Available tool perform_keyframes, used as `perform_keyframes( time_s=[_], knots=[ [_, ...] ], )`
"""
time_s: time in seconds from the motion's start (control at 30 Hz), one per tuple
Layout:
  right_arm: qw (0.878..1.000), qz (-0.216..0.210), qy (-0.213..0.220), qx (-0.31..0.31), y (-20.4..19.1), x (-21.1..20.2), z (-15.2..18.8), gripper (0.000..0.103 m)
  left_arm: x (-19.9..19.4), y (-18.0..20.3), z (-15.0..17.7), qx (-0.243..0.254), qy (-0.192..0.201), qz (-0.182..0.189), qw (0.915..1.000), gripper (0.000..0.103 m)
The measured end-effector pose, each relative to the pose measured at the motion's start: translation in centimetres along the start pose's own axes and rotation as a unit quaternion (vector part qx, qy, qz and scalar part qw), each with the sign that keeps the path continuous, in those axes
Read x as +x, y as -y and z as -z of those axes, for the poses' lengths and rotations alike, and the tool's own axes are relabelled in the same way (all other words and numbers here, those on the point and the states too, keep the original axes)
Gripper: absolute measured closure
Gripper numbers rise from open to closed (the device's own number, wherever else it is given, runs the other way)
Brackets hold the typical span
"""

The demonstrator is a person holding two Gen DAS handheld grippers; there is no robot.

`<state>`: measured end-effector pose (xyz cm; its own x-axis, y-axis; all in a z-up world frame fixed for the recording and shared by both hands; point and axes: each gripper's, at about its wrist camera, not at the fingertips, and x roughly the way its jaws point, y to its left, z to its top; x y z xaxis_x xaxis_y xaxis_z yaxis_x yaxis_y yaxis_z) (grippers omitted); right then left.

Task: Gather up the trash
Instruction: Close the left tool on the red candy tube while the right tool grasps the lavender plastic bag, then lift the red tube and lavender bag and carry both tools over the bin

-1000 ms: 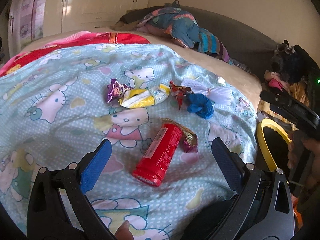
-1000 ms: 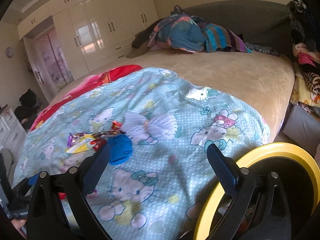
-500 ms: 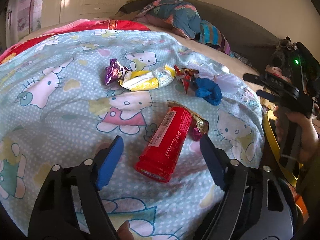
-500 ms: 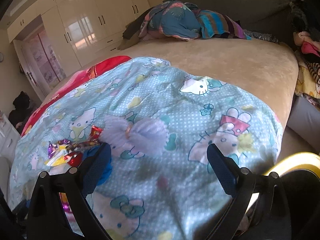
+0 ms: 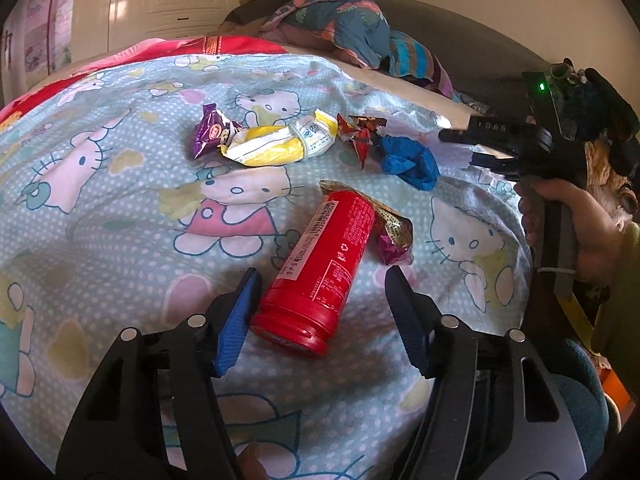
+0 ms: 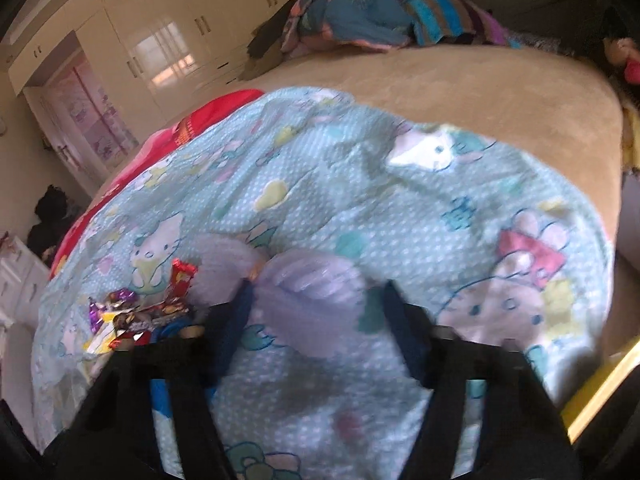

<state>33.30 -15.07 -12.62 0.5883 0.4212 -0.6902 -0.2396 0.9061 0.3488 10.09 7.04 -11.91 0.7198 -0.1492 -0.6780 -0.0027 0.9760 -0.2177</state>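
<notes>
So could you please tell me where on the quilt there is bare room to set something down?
Free: the quilt left of the red can, and the tan bedspread beyond the quilt. Crowded: the wrappers and blue wad above the can, the gold wrapper beside it.

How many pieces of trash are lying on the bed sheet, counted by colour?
Red: 2, the red can and the red wrapper
Purple: 2, the purple wrapper and the purple-gold wrapper
Yellow: 1, the yellow packet
Blue: 1, the blue wad
Pale lilac: 1, the lilac mesh bundle
Total: 7
</notes>
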Motion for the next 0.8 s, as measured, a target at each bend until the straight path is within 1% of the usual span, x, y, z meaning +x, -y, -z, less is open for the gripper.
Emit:
perform_keyframes(
  time_s=[0.07, 0.1, 0.13, 0.2, 0.27, 0.43, 0.6, 0.7, 0.8],
  knots=[
    [1.000, 0.001, 0.006, -0.011, -0.5, -0.5, 0.6, 0.066, 0.0, -0.1, 0.0, -0.002, 0.000, 0.000, 1.0000, 0.051],
    [1.000, 0.002, 0.009, -0.012, -0.7, -0.9, 1.0, 0.070, 0.0, -0.1, 0.0, -0.003, 0.001, 0.000, 1.0000, 0.051],
    [1.000, 0.004, 0.014, -0.011, -0.8, -1.4, 1.5, 0.077, 0.0, -0.1, 0.0, -0.003, 0.001, 0.001, 1.0000, 0.052],
    [1.000, 0.015, 0.025, -0.009, -0.9, -2.5, 2.4, 0.087, 0.0, -0.1, 0.1, -0.003, 0.002, 0.002, 1.0000, 0.057],
    [0.999, 0.018, 0.035, -0.004, -0.9, -3.4, 3.0, 0.087, 0.1, -0.1, 0.1, -0.002, 0.001, 0.005, 1.0000, 0.066],
    [0.998, 0.022, 0.065, 0.006, -0.5, -6.5, 4.7, 0.088, 0.1, 0.0, 0.2, 0.001, -0.002, 0.014, 0.9999, 0.070],
    [0.996, 0.030, 0.086, 0.001, -0.5, -9.0, 5.9, 0.088, -0.1, -0.3, 0.0, -0.015, -0.002, 0.027, 0.9995, 0.072],
    [0.995, 0.025, 0.095, 0.011, -0.2, -10.4, 6.4, 0.088, -0.7, -0.5, -0.2, -0.026, 0.007, 0.033, 0.9991, 0.073],
    [0.995, 0.021, 0.100, 0.010, -0.2, -11.4, 6.7, 0.088, -1.5, -0.6, -0.7, -0.034, 0.018, 0.030, 0.9988, 0.074]
  ],
)
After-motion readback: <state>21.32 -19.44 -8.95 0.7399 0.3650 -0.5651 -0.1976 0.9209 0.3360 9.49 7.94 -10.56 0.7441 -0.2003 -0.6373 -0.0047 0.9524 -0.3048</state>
